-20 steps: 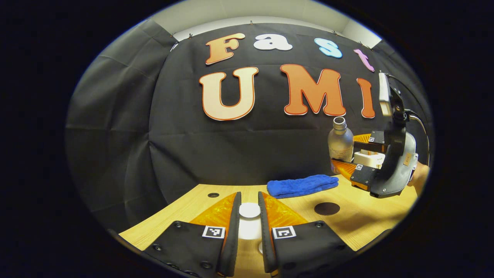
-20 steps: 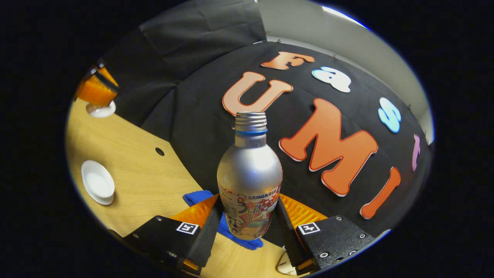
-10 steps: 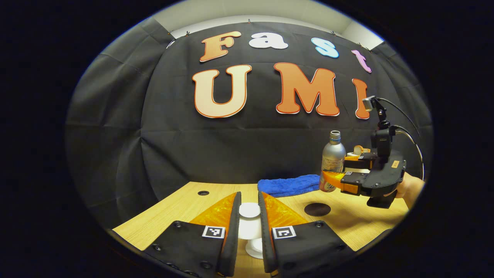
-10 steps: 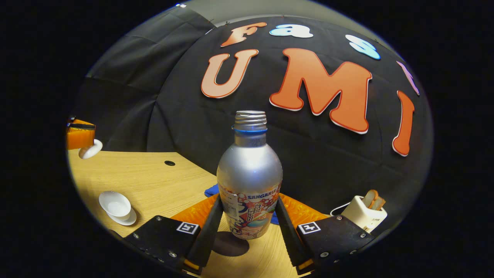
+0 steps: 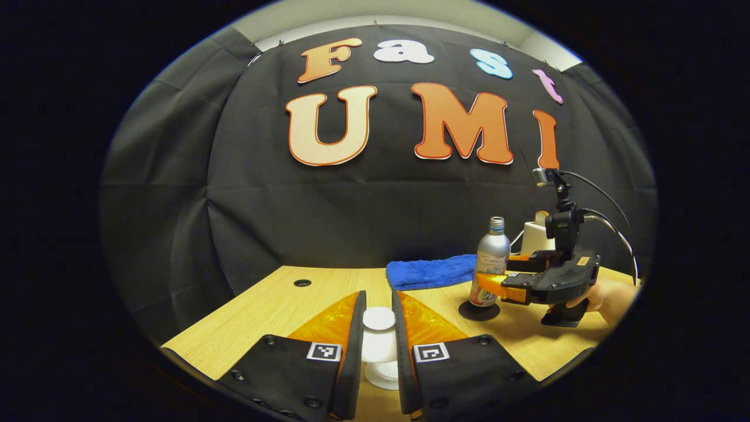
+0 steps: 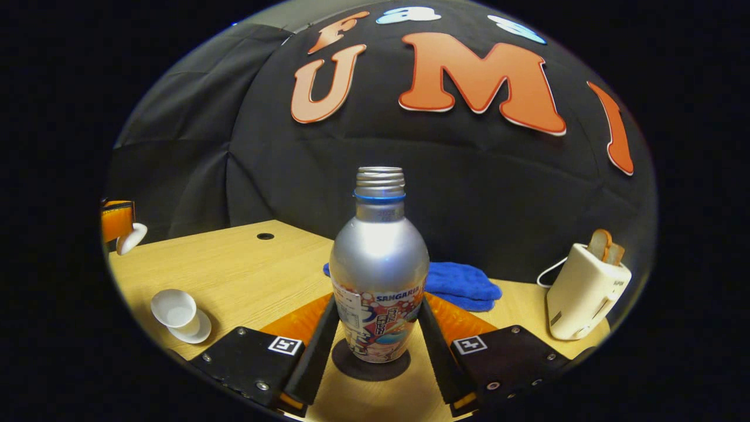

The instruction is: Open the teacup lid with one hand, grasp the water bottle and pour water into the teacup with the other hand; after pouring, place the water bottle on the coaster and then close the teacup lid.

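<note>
Tongs point(image 6: 375, 346) clamped on bottle point(image 6: 378, 264)

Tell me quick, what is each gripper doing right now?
Left gripper: closed on the white teacup lid, held above the table.
Right gripper: closed on the water bottle, which stands upright on the dark coaster.
</note>
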`<state>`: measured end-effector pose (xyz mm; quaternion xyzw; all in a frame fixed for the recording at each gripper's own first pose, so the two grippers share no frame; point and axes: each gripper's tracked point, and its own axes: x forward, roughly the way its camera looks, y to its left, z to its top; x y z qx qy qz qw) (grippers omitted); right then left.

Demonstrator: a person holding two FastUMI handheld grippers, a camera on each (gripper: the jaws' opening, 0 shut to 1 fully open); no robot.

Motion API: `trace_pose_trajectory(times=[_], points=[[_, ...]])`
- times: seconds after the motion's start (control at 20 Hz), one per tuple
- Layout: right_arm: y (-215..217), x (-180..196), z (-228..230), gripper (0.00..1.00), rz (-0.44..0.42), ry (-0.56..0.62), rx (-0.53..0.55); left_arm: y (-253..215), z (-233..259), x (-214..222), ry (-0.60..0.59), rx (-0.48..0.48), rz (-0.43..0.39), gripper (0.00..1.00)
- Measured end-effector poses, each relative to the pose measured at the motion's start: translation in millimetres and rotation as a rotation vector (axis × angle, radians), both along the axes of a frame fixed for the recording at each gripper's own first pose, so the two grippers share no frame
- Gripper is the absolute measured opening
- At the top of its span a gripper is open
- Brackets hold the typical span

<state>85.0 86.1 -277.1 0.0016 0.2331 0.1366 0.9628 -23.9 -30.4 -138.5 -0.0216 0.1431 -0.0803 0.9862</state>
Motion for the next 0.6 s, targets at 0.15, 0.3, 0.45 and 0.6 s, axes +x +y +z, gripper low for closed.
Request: trace_pose_trajectory(times=[0.15,0.3,0.45,0.6], points=[[-1,-2,-13,0.79,-0.014,0.041,0.018,1,-7,2,0.016,0.005,0.006,0.31],[-1,-3,-20,0.79,-0.019,0.062,0.036,-2,-13,5,0.034,-0.007,0.004,0.31],[0,-3,-20,0.79,-0.020,0.065,0.038,-7,-24,6,0.063,-0.024,-0.001,0.31],[-4,-8,-13,0.84,-0.013,0.044,0.016,-17,-35,9,0.082,-0.049,-0.018,0.31]])
